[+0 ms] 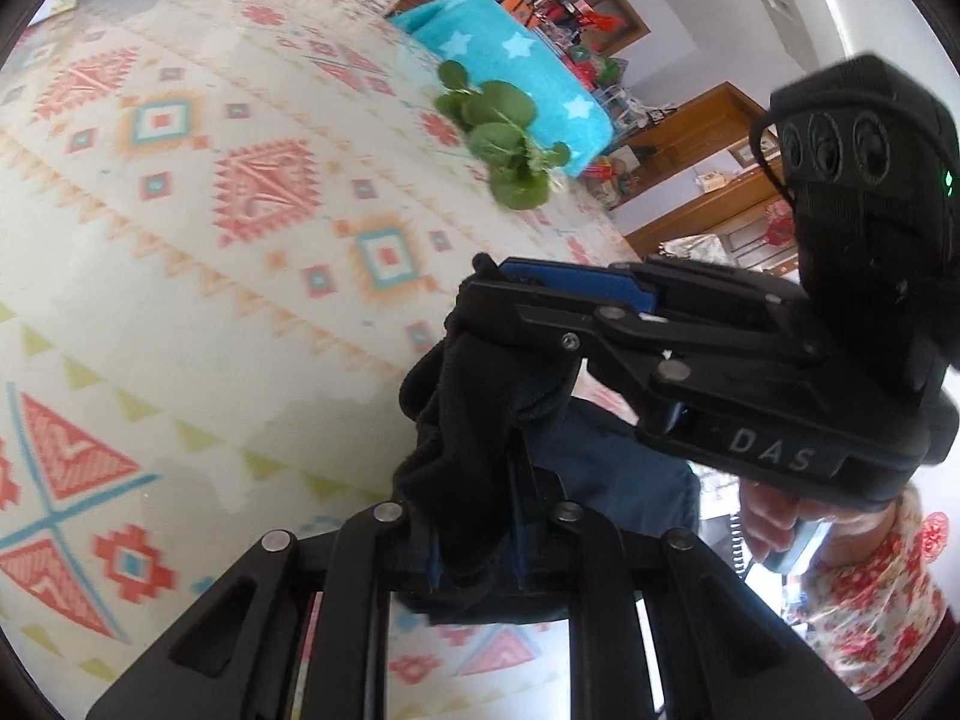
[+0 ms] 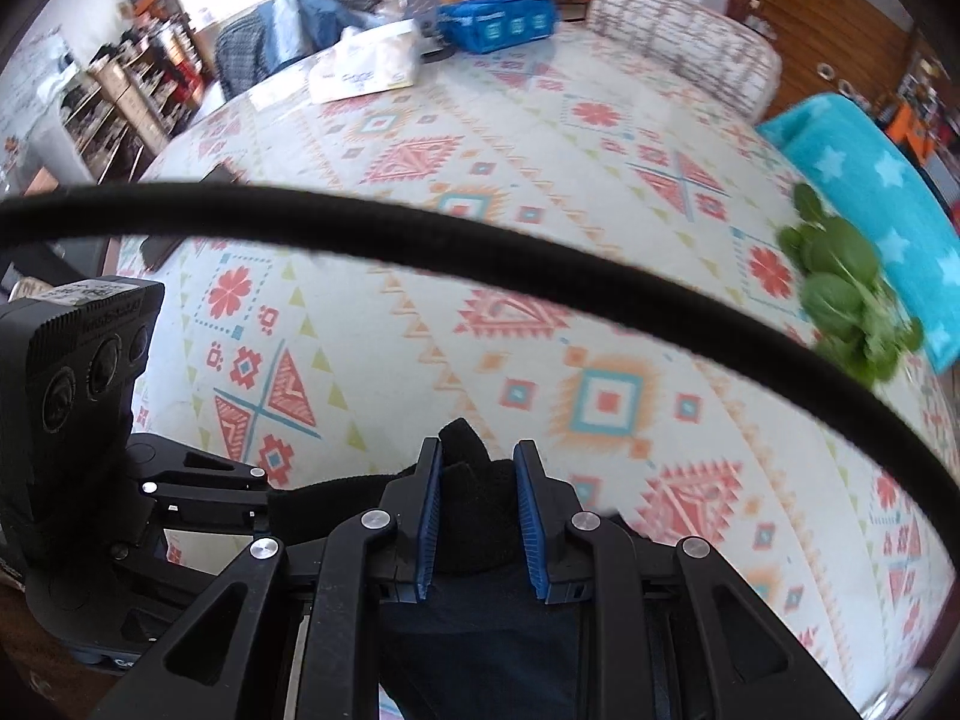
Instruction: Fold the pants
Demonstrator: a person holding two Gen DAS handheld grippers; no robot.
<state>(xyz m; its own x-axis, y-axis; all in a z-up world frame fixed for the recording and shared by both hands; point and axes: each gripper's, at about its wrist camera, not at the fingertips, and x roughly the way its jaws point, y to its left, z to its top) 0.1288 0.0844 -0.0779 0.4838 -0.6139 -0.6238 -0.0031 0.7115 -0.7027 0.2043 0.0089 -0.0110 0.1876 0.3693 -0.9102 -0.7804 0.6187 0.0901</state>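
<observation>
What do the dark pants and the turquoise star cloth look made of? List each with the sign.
Pants: soft, matte dark knit or fleece, probably; the edge looks fuzzy and bunches thickly between the right gripper pads. Both grippers clamp it; the left gripper is shut on a hanging fold.
Turquoise star cloth: likely terry or plush; the surface looks nappy and matte, though blurred.

**Colours and patterns noted**

Tablecloth (image 2: 420,240): cream, with coral, teal and orange geometric motifs. Pants (image 2: 480,516): black to dark navy. Grippers: black frames, blue pads (image 2: 531,525). Towel (image 1: 516,72): turquoise with pale stars. Leaves (image 1: 498,126): green. Sleeve (image 1: 870,594): white with red flowers.
</observation>
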